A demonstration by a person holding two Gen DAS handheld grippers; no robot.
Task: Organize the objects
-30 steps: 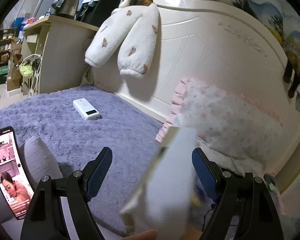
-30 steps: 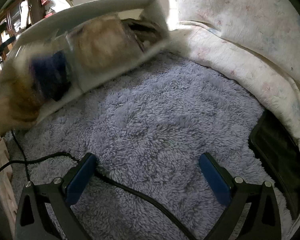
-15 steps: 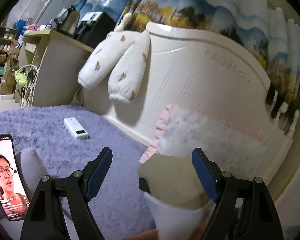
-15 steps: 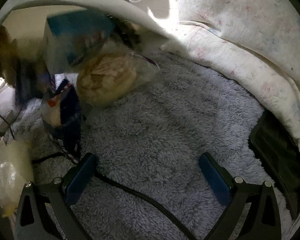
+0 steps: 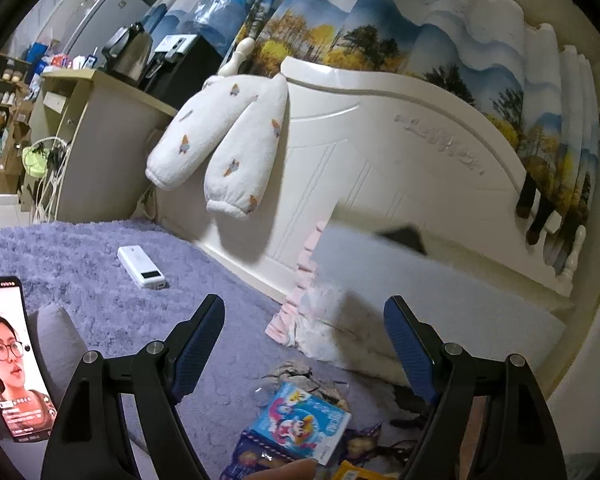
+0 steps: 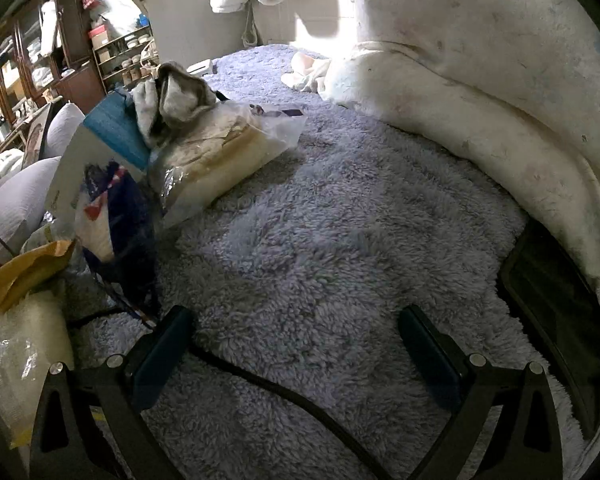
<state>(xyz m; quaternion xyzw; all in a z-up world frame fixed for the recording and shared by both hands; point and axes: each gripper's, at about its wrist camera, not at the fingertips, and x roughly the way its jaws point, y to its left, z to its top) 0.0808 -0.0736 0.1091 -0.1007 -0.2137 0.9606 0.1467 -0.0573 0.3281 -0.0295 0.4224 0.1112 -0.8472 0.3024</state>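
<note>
Spilled items lie in a heap on the purple fleece blanket (image 6: 320,220): a bagged bread loaf (image 6: 220,156), a blue and white box (image 6: 104,140), a dark blue snack pack (image 6: 120,216), a grey cloth (image 6: 180,96) and a yellow packet (image 6: 24,268). My right gripper (image 6: 294,328) is open over bare blanket to the right of the heap. My left gripper (image 5: 302,320) is open too, above a cartoon-printed box (image 5: 300,424). A blurred white container (image 5: 400,280) hangs in front of the frilled pillow (image 5: 300,312), beyond the left gripper's right finger. A person's fingertip (image 5: 284,472) shows at the bottom edge.
A black cable (image 6: 260,380) runs across the blanket under the right gripper. A dark flat panel (image 6: 556,312) lies by the big pillow (image 6: 480,80). A lit phone (image 5: 8,360) and a white power bank (image 5: 142,268) rest left of the white headboard (image 5: 380,152).
The white container was tipped and lifted away up to the right. Its contents dropped out and now lie still in a heap on the blanket. Both grippers stayed open.
</note>
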